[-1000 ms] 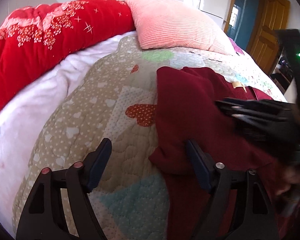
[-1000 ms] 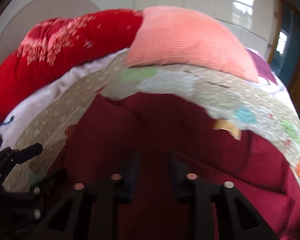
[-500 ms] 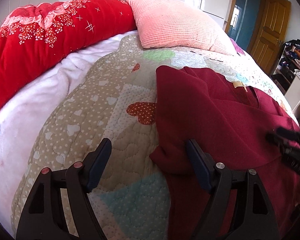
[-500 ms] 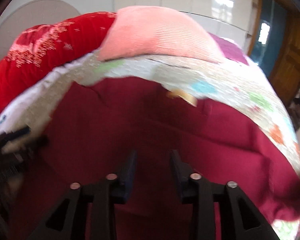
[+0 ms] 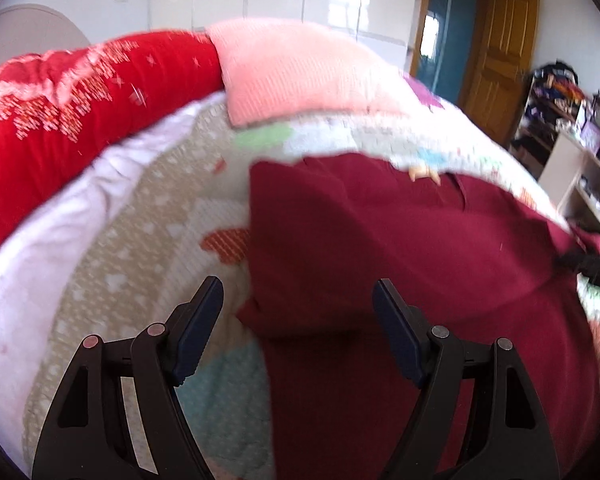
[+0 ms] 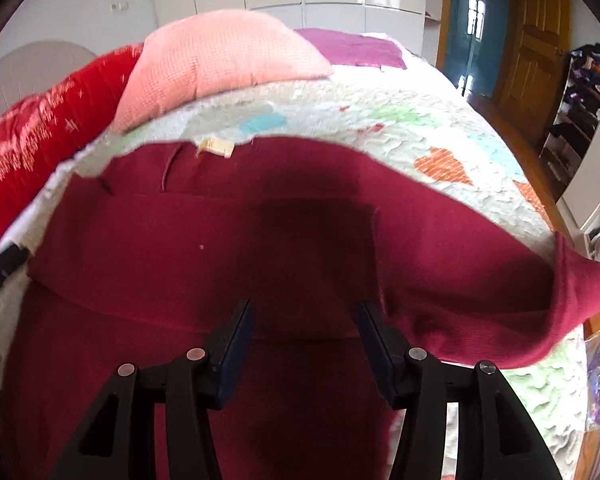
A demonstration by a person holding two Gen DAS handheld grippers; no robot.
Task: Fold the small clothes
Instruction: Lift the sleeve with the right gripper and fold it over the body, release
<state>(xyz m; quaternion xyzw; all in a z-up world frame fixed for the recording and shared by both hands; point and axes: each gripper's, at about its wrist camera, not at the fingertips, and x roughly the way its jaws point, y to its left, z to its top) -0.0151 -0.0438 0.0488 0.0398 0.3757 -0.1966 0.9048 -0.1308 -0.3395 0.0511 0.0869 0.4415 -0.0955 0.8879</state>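
A dark red garment (image 5: 400,248) lies spread on the patchwork quilt (image 5: 148,240), with a cream label (image 5: 422,174) at its far edge. My left gripper (image 5: 296,286) stands open over the garment's left folded corner, and its pads do not press the cloth. In the right wrist view the garment (image 6: 220,240) fills the middle and a bunched sleeve (image 6: 560,300) lies at the right. My right gripper (image 6: 304,308) hovers over the cloth with its jaws opening and nothing pinched between them. The right gripper (image 5: 592,266) also shows at the left wrist view's right edge.
A pink pillow (image 5: 300,68) and a red quilt (image 5: 60,112) lie at the bed's far end. A white blanket (image 5: 60,220) lies to the left. A wooden door (image 6: 540,40) and cluttered shelves (image 6: 588,92) stand beyond the bed's right side.
The right gripper has swept from the garment's middle to its right side, and its jaws have widened. The left gripper has shifted slightly and stays open.
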